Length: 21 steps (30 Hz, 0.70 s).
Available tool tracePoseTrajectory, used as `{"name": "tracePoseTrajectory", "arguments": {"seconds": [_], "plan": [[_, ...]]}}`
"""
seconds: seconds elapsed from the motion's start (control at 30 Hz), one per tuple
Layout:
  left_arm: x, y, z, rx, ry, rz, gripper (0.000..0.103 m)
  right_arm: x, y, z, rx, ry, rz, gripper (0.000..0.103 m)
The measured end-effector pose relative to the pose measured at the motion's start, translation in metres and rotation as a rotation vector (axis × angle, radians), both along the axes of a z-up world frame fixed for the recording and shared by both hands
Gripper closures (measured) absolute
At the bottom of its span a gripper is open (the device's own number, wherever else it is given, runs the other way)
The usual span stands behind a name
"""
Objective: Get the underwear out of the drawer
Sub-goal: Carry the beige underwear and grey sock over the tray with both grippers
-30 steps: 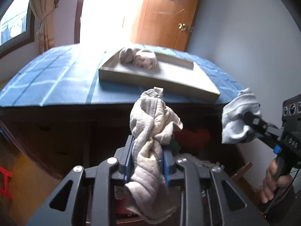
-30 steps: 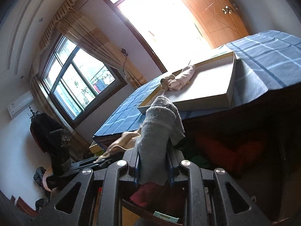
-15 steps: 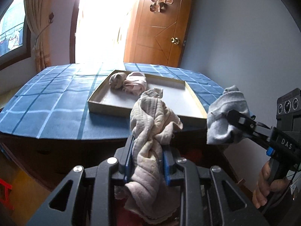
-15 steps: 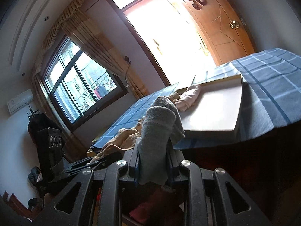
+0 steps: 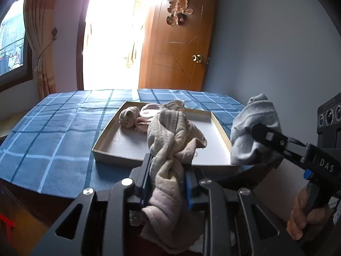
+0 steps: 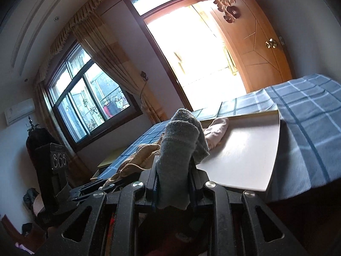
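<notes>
My left gripper [image 5: 167, 168] is shut on a twisted beige underwear piece [image 5: 172, 140], held above the near edge of the blue checked tablecloth [image 5: 53, 140]. To its right, my right gripper [image 5: 259, 131] is shut on a grey underwear piece [image 5: 253, 132]; a hand grips its handle. In the right wrist view the grey piece [image 6: 179, 149] stands up between the fingers of the right gripper [image 6: 173, 170], with the beige piece [image 6: 136, 160] and the left gripper [image 6: 100, 188] lower left. A shallow cardboard tray [image 5: 106, 136] on the table holds two rolled pieces [image 5: 138, 118]. The drawer is out of view.
A wooden door [image 5: 183, 49] and a bright doorway [image 5: 113, 34] stand behind the table. A window [image 6: 89, 104] with curtains is on the left wall. The tray's white floor [image 6: 240, 157] is bare on its near side.
Both grippers have risen with their cloth from in front of the dark cabinet to above the tabletop. The tray's inside now shows from above. Both grips are unchanged.
</notes>
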<state>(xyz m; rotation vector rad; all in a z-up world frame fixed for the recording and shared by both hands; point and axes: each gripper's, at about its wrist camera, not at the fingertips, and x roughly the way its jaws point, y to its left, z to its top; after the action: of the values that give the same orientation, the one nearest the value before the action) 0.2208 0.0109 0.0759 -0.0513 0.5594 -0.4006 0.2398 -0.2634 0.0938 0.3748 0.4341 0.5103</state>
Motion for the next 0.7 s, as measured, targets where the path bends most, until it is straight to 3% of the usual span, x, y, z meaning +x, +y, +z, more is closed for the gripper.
{"name": "tracePoseTrajectory", "arguments": {"seconds": [0.3, 0.7], "plan": [[0.041, -0.021, 0.008, -0.015, 0.002, 0.001, 0.078, 0.042, -0.008, 0.014, -0.066, -0.002, -0.087, 0.078], [0.099, -0.06, 0.007, -0.003, 0.062, -0.022, 0.078, 0.103, -0.023, 0.013, -0.119, 0.051, -0.18, 0.078]]}}
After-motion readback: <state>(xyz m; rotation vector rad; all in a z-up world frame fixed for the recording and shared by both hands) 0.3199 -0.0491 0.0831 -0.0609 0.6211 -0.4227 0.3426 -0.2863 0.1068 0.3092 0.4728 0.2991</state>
